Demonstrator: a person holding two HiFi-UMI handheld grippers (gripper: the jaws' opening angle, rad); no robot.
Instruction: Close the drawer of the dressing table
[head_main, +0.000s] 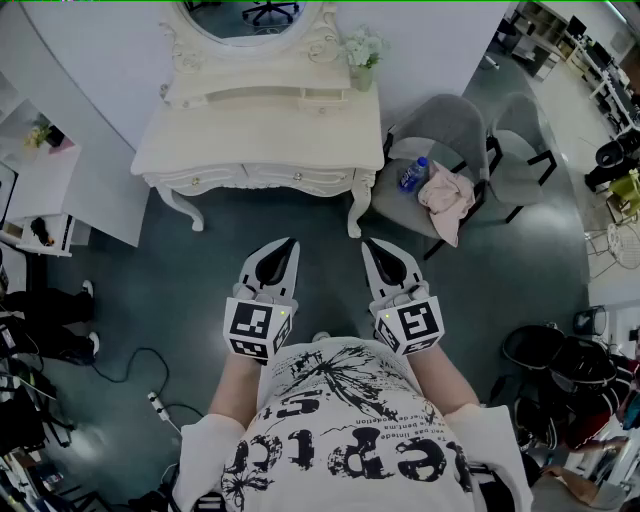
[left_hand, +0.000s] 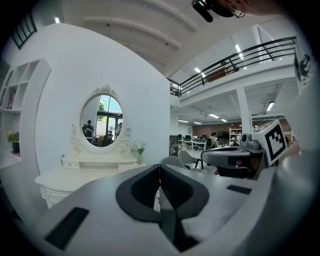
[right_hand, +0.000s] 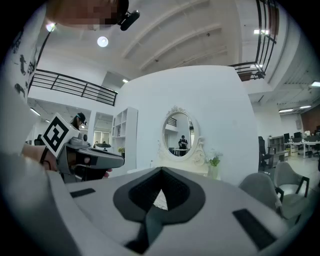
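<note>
The cream dressing table (head_main: 255, 135) is standing against a curved white wall, with its drawer (head_main: 270, 178) facing out over the dark floor (head_main: 200, 290). An oval mirror (head_main: 255, 18) and a vase of flowers (head_main: 363, 55) are sitting on top. A grey chair (head_main: 440, 125) beside it is carrying a blue bottle (head_main: 412, 174) and a pink cloth (head_main: 447, 200). The left gripper (head_main: 290, 243) and right gripper (head_main: 368, 244) are hovering well back from the table, both pressed together on nothing.
</note>
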